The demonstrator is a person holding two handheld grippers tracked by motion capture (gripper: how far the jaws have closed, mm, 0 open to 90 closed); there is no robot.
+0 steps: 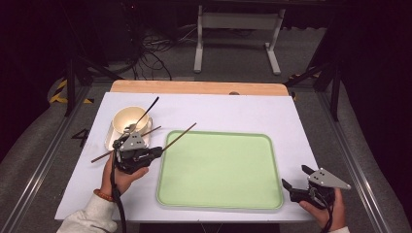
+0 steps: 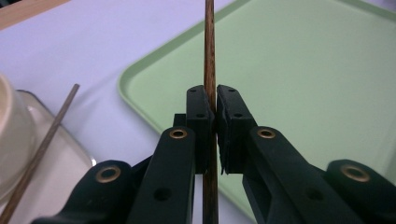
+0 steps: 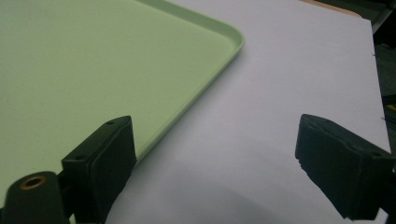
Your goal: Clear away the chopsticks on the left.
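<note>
Chopstick is pinched in the left hand-held gripper, its length pointing at the tray; the right hand-held gripper rests spread.

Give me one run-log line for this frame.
left gripper: shut on dark wooden chopstick | chopstick tip: over pale green tray | right gripper: open, empty, beside tray | second chopstick: by cream bowl

Grey floor, white table frame beyond

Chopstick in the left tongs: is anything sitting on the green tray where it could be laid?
Nothing visible. The left tongs are shut on the chopstick, whose tip already reaches over the green tray; the tray surface is bare.
</note>
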